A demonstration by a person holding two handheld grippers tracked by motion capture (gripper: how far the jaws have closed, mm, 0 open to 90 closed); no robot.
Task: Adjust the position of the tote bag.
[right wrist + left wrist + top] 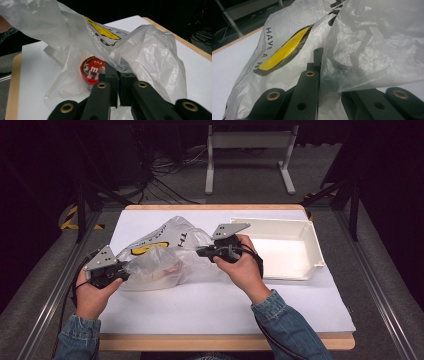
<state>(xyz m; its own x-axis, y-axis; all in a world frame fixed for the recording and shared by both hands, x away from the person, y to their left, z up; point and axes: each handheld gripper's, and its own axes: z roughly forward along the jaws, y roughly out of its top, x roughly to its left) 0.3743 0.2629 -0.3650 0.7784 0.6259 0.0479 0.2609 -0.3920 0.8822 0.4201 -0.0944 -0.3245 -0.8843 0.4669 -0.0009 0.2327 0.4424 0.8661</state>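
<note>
Lying on the white table [210, 305], left of a white plastic bin [285, 247]: one thin clear plastic bag [165, 252] with a yellow and black print. Left gripper [125, 270] clenched on the bag's near left edge; right gripper [200, 252] clenched on its right edge, film pinched between the jaws. Inside the bag, seen through its mouth: one red candy tub [92, 70], resting on the table.

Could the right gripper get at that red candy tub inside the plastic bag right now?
Probably not yet: the right gripper is shut on the plastic bag, so its jaws are busy, though the red candy tub shows through the mouth.
</note>
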